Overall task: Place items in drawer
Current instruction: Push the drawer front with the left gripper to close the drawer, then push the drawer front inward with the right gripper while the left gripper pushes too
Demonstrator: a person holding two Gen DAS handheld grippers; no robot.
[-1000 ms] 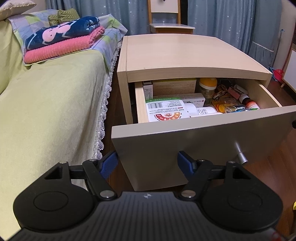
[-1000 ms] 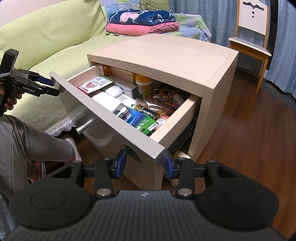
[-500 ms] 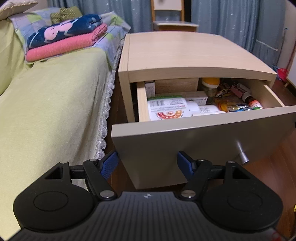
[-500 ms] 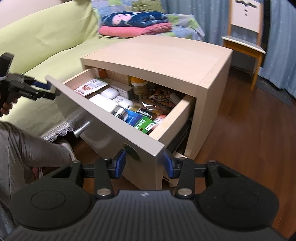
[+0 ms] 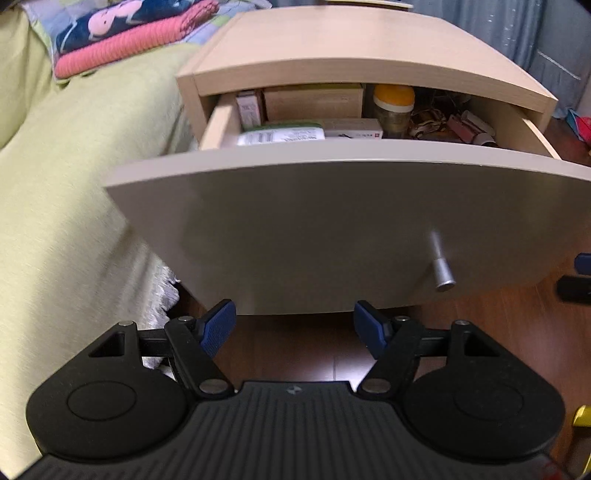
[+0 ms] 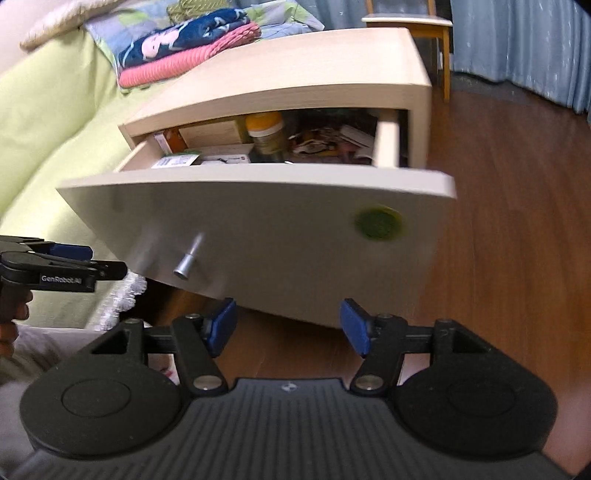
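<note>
Left wrist view: drawer [image 5: 332,229] straight ahead of the left gripper [image 5: 294,326], pulled partway out of the nightstand [image 5: 343,44], its pale curved front filling the middle of the picture.
Drawer knob: metal knob [image 5: 441,266] ahead and right of the left gripper's right finger, sticking out from the front panel.
Drawer contents: green and white packet [image 5: 280,133] ahead at the left; white box [image 5: 352,132] beside it to the right; jar with a yellow lid [image 5: 393,105] further in; a brown box [image 5: 314,101] at the back; loose clutter to the far right, too jumbled to name.
Left gripper: blue pads [image 5: 218,328] spread wide, nothing between them, low and just short of the drawer's bottom edge.
Right wrist view: same drawer ahead of the right gripper [image 6: 288,326], seen blurred, with a round green sticker [image 6: 378,223] on the front, ahead and to the right.
Right gripper: jaws wide apart and empty, below the drawer's lower edge.
Other tool: left gripper visible far left of the right gripper, held in a hand [image 6: 13,321].
Surroundings: green-covered sofa [image 5: 55,177] to the left of both grippers; folded pink and navy blankets [image 6: 188,46] beyond it; wooden chair [image 6: 417,26] behind the nightstand; wood floor [image 6: 509,229] to the right.
</note>
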